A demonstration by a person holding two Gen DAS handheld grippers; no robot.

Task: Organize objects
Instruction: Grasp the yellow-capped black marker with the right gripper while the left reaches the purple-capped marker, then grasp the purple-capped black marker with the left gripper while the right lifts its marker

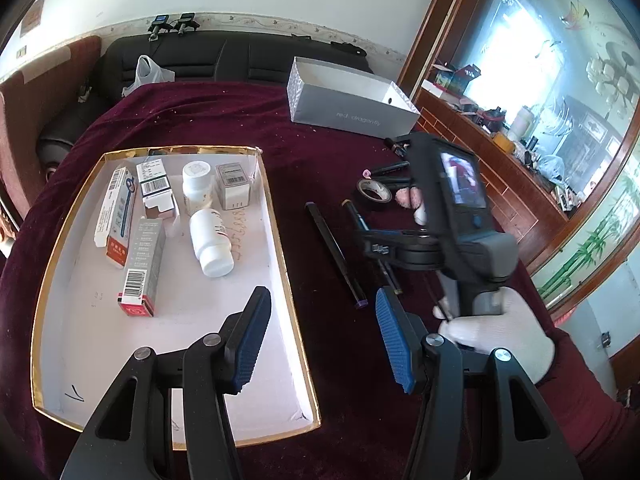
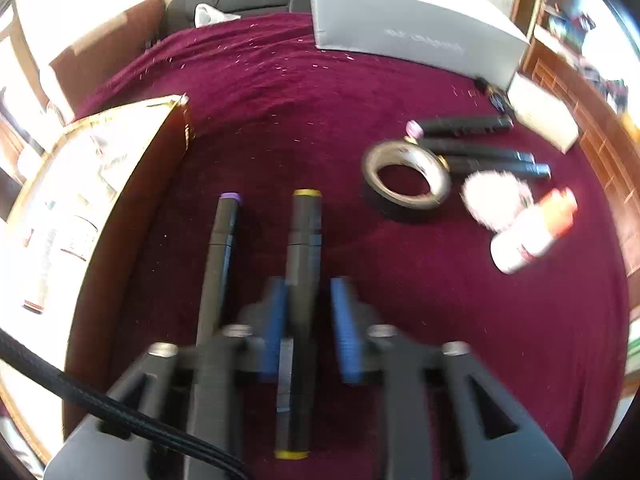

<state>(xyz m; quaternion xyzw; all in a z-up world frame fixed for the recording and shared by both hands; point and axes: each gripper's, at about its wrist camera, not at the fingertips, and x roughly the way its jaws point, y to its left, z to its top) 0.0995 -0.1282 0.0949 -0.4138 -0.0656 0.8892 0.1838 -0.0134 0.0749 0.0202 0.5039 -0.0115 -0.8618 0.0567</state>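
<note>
A black marker with yellow caps (image 2: 306, 232) lies on the maroon cloth, and my right gripper (image 2: 307, 292) is shut on its middle, blue pads on both sides. A purple-capped marker (image 2: 224, 248) lies just left of it, parallel. In the left wrist view my left gripper (image 1: 320, 300) hangs open and empty over the right rim of the white gold-edged tray (image 1: 120, 360). The tray holds several medicine boxes and two white bottles (image 1: 210, 240). A white-gloved hand (image 1: 496, 332) grips the right gripper's handle.
A roll of black tape (image 2: 400, 208), several black markers (image 2: 480, 152), a pink puff (image 2: 492, 196) and a white bottle with an orange cap (image 2: 532, 232) lie to the right. An open grey shoe box (image 1: 352, 108) stands at the back. A dark sofa lies beyond the table.
</note>
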